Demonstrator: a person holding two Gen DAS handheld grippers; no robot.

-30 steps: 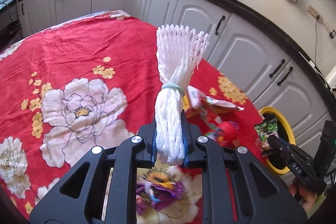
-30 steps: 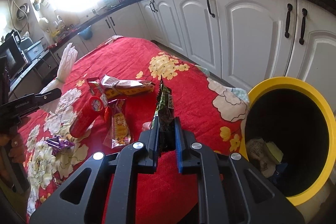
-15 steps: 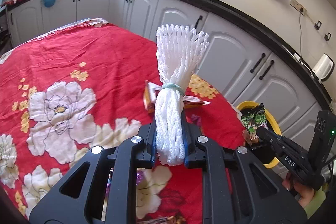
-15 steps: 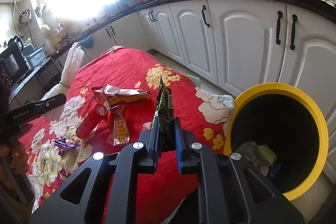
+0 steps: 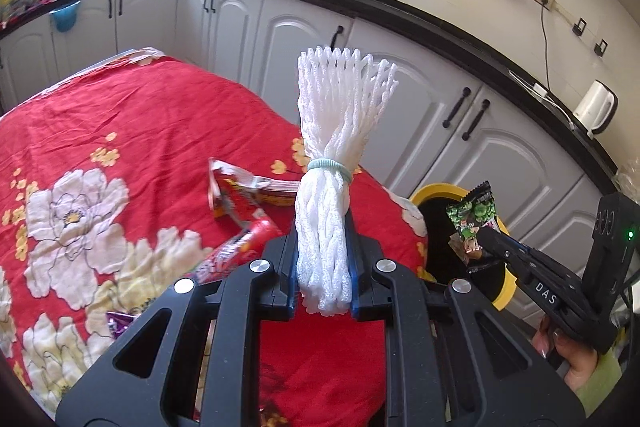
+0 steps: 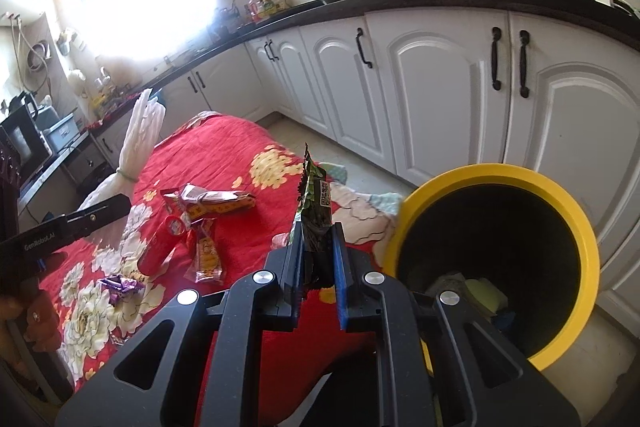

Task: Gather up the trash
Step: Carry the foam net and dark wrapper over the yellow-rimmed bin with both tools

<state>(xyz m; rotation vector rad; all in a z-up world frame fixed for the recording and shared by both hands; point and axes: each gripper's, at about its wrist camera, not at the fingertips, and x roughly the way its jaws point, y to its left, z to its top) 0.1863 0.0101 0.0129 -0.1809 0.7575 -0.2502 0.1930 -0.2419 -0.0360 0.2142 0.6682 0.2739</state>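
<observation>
My left gripper (image 5: 322, 247) is shut on a white foam net sleeve (image 5: 336, 155) tied with a pale green band; the sleeve stands upright over the red flowered tablecloth (image 5: 120, 131). It also shows in the right wrist view (image 6: 138, 143). My right gripper (image 6: 317, 247) is shut on a green snack wrapper (image 6: 314, 199), held at the table edge beside the yellow-rimmed bin (image 6: 496, 179). The wrapper (image 5: 474, 217) and bin (image 5: 436, 191) also show in the left wrist view.
Red and yellow snack packets (image 6: 212, 201), a red tube (image 6: 162, 243), an orange packet (image 6: 208, 255) and a purple wrapper (image 6: 118, 285) lie on the cloth. The bin holds some trash (image 6: 476, 291). White cabinets (image 6: 440, 87) stand behind.
Both grippers have moved toward the bin side of the table. The bin and cabinets look nearer and the wrapper sits closer to the bin's rim. Both grips are unchanged.
</observation>
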